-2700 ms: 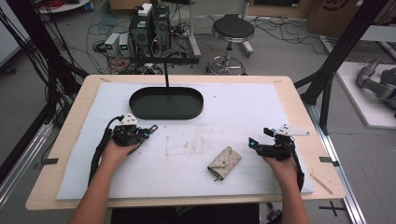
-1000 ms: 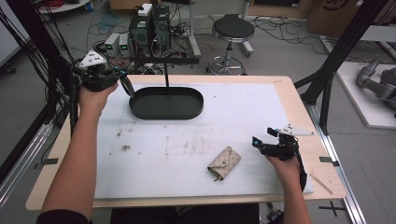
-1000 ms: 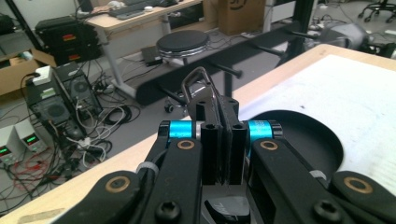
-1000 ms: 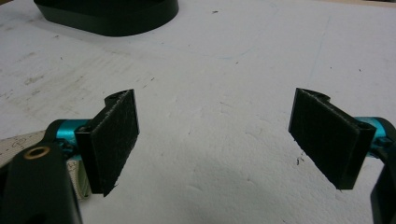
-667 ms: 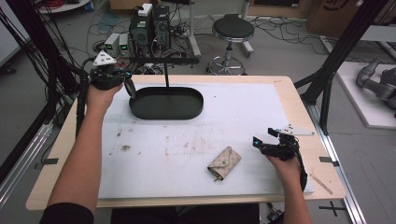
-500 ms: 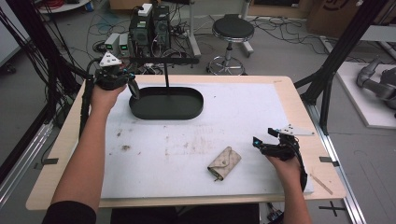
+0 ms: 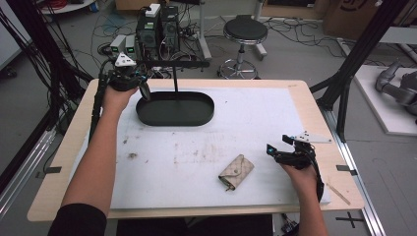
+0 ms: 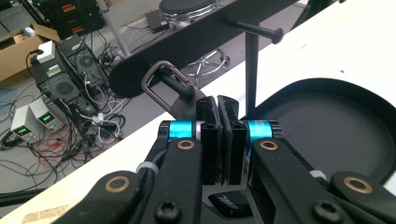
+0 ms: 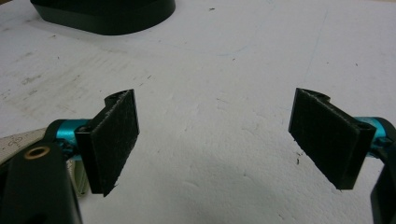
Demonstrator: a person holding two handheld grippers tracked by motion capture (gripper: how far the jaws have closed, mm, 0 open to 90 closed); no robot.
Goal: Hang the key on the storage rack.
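Observation:
My left gripper point(image 7: 143, 92) is raised over the left end of the black oval stand base point(image 7: 175, 109). It is shut on a black key fob with a metal carabiner point(image 8: 163, 81). In the left gripper view the left gripper point(image 8: 218, 100) holds the carabiner's loop just in front of the stand's crossbar point(image 8: 196, 42), beside the upright post point(image 8: 251, 70) and a peg point(image 8: 259, 30). My right gripper point(image 7: 278, 143) rests on the white mat at the right, open, nothing between its pads point(image 9: 114, 140). A beige patterned wallet point(image 7: 236, 172) lies on the mat to its left.
A white mat point(image 7: 255, 118) covers most of the wooden table point(image 7: 314, 98). Computers and tangled cables point(image 7: 157, 29) stand on the floor behind the table, with a stool point(image 7: 244, 32). Black frame posts point(image 7: 354, 64) rise at the right.
My left hand has moved right and slightly down from the table's far left corner toward the stand, still shut on the key fob. The right gripper and wallet have not moved.

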